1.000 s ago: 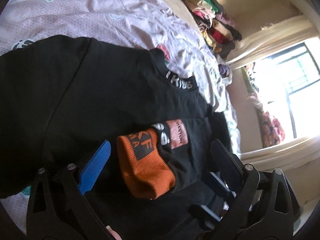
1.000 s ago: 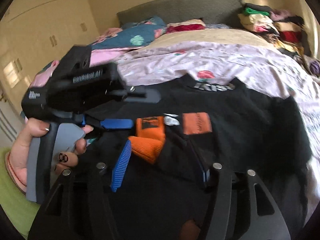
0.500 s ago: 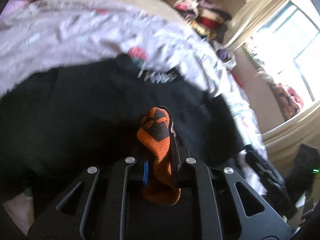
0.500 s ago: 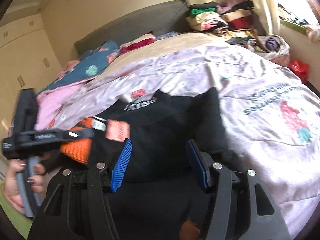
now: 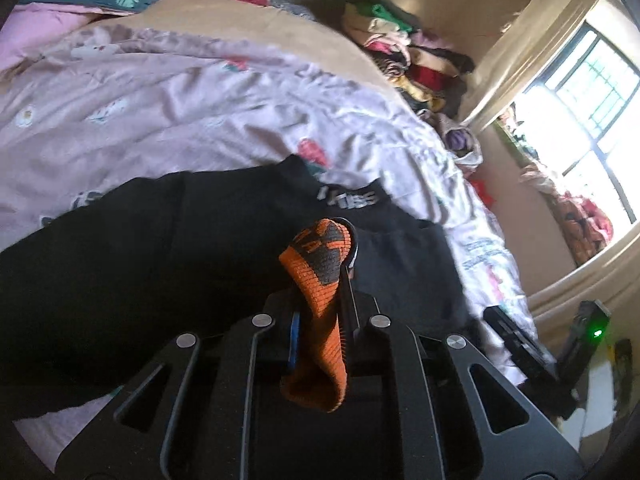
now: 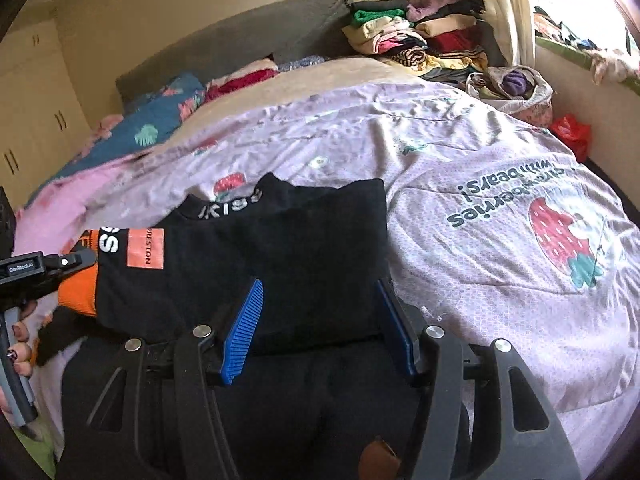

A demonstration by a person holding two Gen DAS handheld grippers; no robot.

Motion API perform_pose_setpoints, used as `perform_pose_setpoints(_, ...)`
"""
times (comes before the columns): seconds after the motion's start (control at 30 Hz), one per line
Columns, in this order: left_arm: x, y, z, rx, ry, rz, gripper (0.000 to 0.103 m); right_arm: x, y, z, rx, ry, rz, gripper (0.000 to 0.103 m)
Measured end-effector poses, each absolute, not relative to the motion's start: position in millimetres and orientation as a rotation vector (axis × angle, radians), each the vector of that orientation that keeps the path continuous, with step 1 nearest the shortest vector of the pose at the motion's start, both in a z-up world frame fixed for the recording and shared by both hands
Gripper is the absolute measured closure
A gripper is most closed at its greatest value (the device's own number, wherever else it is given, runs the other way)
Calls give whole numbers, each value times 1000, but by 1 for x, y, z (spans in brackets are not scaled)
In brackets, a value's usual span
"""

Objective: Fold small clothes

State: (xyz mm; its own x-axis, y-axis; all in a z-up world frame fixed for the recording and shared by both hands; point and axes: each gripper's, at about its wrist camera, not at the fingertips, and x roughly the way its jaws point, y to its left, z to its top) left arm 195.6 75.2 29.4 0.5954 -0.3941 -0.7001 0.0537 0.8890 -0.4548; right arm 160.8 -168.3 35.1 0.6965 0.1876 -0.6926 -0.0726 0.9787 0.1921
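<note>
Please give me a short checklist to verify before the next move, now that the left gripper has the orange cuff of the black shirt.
1. Left gripper shut on the orange cuff: ok.
2. Cuff lifted off the black shirt: ok.
3. Right gripper open, nothing pinched: ok.
4. Shirt lying flat on the pink bedsheet: not ok, the body is bunched under the sleeve.
5. Bare sheet beside the shirt for folding: ok.
6. How deep the cuff sits between the pads: cannot tell.

In the left wrist view the left gripper's (image 5: 320, 320) pads are mostly hidden by the orange cuff (image 5: 320, 316). In the right wrist view, the hand (image 6: 18, 340) at the left edge is cut off. The black garment's (image 6: 304, 256) lower part lies behind the right gripper (image 6: 320, 328).
</note>
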Motion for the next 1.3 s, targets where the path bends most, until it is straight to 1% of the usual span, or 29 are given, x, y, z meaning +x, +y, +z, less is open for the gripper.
perform_pose_setpoints(0.07,194,77,26,-411,907,-250,95,164,-163,34,136,795,155,47)
perform_pose_setpoints(0.2,190,80,28,-357,887,-202,89,172,-150,27,77,822,159,47)
perform_pose_setpoints(0.37,184,84,36,-313,848,-138,89,185,-136,15,16,874,161,45)
perform_pose_setpoints(0.43,184,82,33,-301,857,-139,86,189,-133,7,-1,902,153,44)
perform_pose_setpoints(0.5,186,77,19,-295,908,-147,76,195,-131,-5,-21,946,134,44)
perform_pose_setpoints(0.63,189,76,-20,-279,1033,-112,74,194,-131,-10,-28,958,131,43)
perform_pose_setpoints(0.7,185,77,-27,-274,1031,-106,73,189,-131,-3,-6,932,152,40)
perform_pose_setpoints(0.73,183,78,-26,-272,1025,-100,70,185,-131,2,1,916,161,38)
perform_pose_setpoints(0.77,180,79,-24,-270,1021,-94,63,183,-131,5,3,907,165,37)
perform_pose_setpoints(0.8,177,80,-19,-271,1009,-95,52,179,-129,9,7,893,174,35)
perform_pose_setpoints(0.83,173,79,-16,-268,999,-95,49,177,-128,13,11,883,183,33)
perform_pose_setpoints(0.87,169,79,-12,-259,990,-90,48,174,-126,16,14,874,192,32)
perform_pose_setpoints(0.97,159,80,-6,-225,963,-61,40,166,-117,24,11,851,219,23)
perform_pose_setpoints(1.03,153,83,-1,-221,950,-54,39,161,-110,29,5,835,237,15)
perform_pose_setpoints(1.1,152,82,4,-198,939,-28,25,155,-101,32,0,823,260,12)
perform_pose_setpoints(1.13,149,83,6,-190,931,-14,25,152,-97,34,-3,817,273,11)
perform_pose_setpoints(1.17,146,86,7,-192,924,-6,23,150,-93,35,-7,811,284,11)
perform_pose_setpoints(1.2,144,88,9,-196,921,0,15,147,-89,38,-14,805,294,10)
perform_pose_setpoints(1.23,141,91,10,-200,917,14,12,145,-84,40,-20,800,303,8)
perform_pose_setpoints(1.3,137,96,11,-203,910,25,12,141,-74,44,-30,788,327,8)
